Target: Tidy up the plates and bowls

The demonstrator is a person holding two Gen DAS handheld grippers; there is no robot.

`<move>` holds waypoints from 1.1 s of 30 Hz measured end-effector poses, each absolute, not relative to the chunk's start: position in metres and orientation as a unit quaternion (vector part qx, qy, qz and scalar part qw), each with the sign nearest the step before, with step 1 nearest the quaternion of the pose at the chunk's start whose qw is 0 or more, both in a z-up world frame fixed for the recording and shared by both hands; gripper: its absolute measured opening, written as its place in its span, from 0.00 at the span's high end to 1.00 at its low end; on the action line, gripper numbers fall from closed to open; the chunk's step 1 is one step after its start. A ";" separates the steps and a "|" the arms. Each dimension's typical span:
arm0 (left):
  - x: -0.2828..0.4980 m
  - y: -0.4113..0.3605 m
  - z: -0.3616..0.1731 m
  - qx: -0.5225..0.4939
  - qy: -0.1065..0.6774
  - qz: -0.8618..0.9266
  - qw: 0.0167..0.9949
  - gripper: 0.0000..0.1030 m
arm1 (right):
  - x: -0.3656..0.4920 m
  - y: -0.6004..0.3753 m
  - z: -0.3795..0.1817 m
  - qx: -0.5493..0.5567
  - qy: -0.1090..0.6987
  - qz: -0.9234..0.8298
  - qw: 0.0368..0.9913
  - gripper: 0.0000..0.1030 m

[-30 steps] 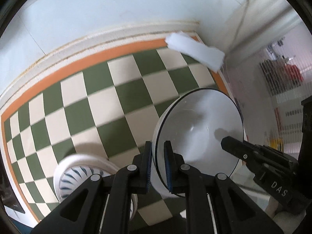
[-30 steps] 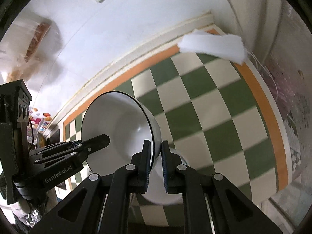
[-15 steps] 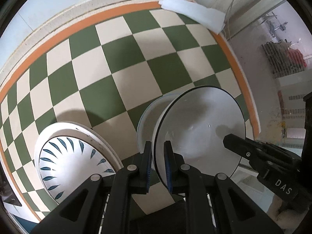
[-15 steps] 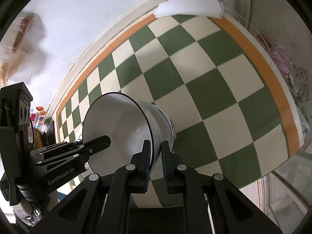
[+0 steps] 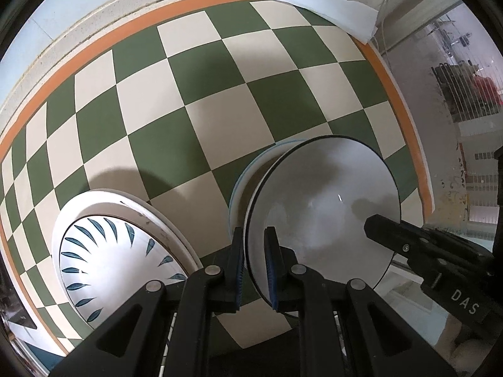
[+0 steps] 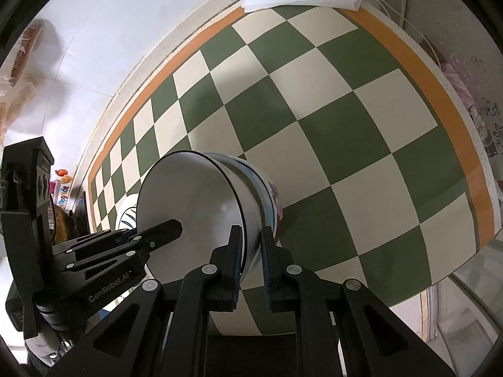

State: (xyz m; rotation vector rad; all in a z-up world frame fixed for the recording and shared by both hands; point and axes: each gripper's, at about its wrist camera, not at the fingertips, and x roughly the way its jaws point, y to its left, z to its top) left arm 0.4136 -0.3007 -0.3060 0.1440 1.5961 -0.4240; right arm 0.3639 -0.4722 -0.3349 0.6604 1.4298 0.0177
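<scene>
- White round bowl with a thin black rim (image 5: 323,207) was held between both grippers, tilted, nested into a second white bowl with a blue rim and printed side (image 6: 267,194) sitting on the checked cloth.
- Left gripper (image 5: 254,257) was pinching the black-rimmed bowl's near wall, one blue-padded finger (image 5: 269,260) inside, the other outside.
- Right gripper (image 6: 251,257) was clamped on the opposite side of the same bowl's wall, one finger inside, one outside, against the blue-rimmed bowl's side.
- In the left wrist view the right gripper's black body showed at the bowl's right edge; in the right wrist view the left gripper's black body showed at the bowl's left edge.
- White round plate with dark blue leaf marks (image 5: 116,257) lay just left of the bowl, flat on the cloth, apart from it.
- Green and cream checked tablecloth with orange border (image 5: 220,88) lay under the bowl.
- Folded white cloth (image 5: 323,3) lay well beyond the bowl, at the tablecloth's far corner by the wall.
- Pale tiled wall (image 6: 103,22) stood behind the bowl, past the tablecloth's far edge.
</scene>
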 end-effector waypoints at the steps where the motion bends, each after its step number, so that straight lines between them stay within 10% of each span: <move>1: 0.414 -0.302 -0.306 0.066 0.709 -0.189 0.676 0.90 | 0.364 -0.473 -0.336 0.298 0.644 0.008 0.704 0.87; 29: 0.408 -0.292 -0.285 0.071 0.704 -0.197 0.679 0.87 | 0.360 -0.473 -0.308 0.299 0.629 -0.005 0.718 0.83; 33: 0.398 -0.285 -0.253 0.069 0.684 -0.204 0.697 0.87 | 0.351 -0.467 -0.281 0.272 0.620 -0.005 0.736 0.69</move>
